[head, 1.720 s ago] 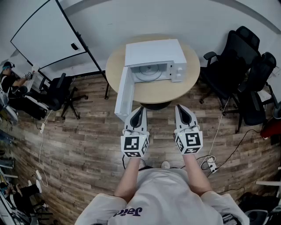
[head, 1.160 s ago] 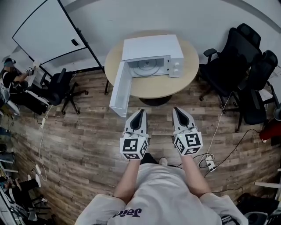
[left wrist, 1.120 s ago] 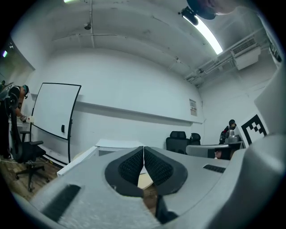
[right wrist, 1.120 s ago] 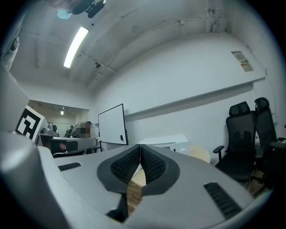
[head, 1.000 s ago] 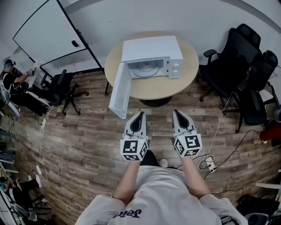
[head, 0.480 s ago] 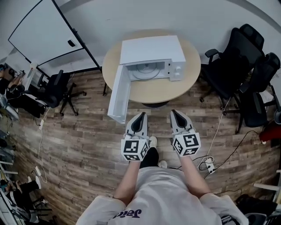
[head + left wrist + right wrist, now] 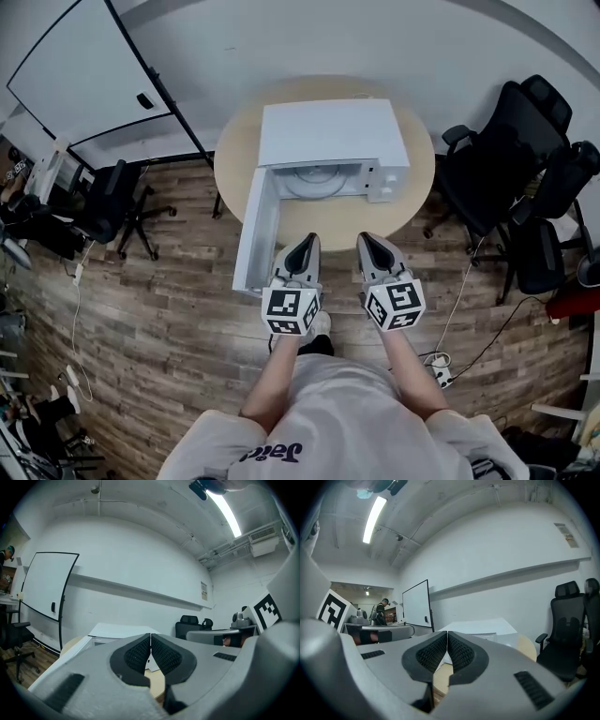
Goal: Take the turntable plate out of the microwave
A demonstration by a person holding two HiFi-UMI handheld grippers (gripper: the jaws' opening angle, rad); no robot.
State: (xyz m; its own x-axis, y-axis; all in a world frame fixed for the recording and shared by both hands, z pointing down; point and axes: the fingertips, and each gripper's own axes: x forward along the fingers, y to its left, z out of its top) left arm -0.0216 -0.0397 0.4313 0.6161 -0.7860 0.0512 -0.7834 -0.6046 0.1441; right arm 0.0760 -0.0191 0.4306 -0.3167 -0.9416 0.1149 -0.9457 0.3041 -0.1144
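Here the white microwave [image 7: 328, 131] sits on a round table [image 7: 414, 202] with its door [image 7: 255, 230] swung open, and the turntable plate [image 7: 316, 181] lies inside it. The left gripper [image 7: 304, 242] and right gripper [image 7: 368, 241] hover side by side at the table's near edge, jaws pressed together, holding nothing.

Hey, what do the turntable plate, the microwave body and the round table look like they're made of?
Turntable plate: probably glass. It shows as a pale, faintly ringed disc, but it is too small here to be sure.
Microwave: a white shell with a flat, even matte finish, either painted metal or plastic.
Table: a light beige top, smooth and uniform with no clear grain, so likely laminate rather than solid wood.
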